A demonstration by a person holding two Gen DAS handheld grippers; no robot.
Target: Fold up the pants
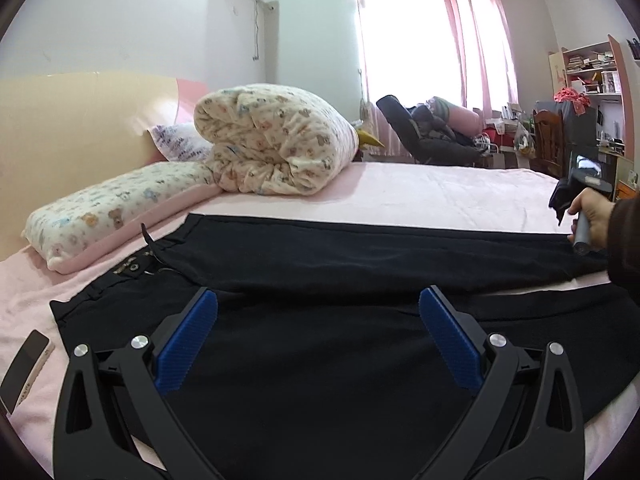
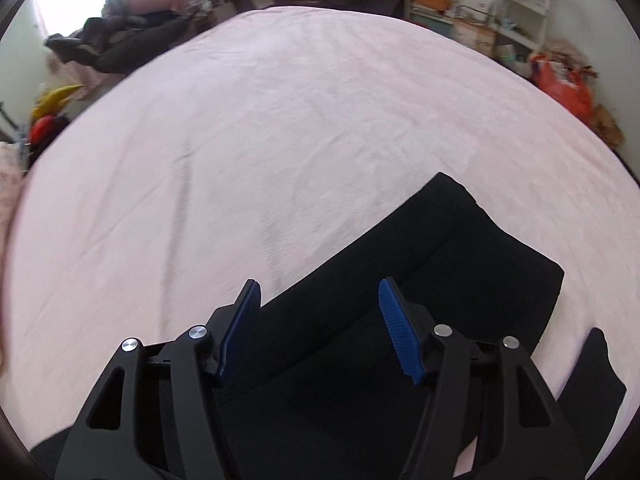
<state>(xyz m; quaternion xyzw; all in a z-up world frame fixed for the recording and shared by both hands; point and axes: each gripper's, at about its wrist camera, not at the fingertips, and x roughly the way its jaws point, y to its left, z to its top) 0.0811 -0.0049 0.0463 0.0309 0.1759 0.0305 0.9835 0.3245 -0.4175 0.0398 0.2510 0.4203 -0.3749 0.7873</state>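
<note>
Pink bed (image 1: 420, 192) carries black pants (image 1: 320, 256) spread flat across it, waistband at 9 o'clock. Left tongs (image 1: 318, 316) hover open above the seat; right tongs (image 2: 320, 300) gape empty over the hems.

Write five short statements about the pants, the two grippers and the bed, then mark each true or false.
1. The black fabric pants lie spread on the pink bed sheet. True.
2. The left gripper is clamped on the waistband. False: its blue-padded jaws stand open, holding nothing.
3. The right gripper is open above the leg ends. True.
4. A rolled floral quilt sits on the pants. False: it sits apart, near the headboard.
5. A phone lies on the sheet beside the pants. True.
</note>
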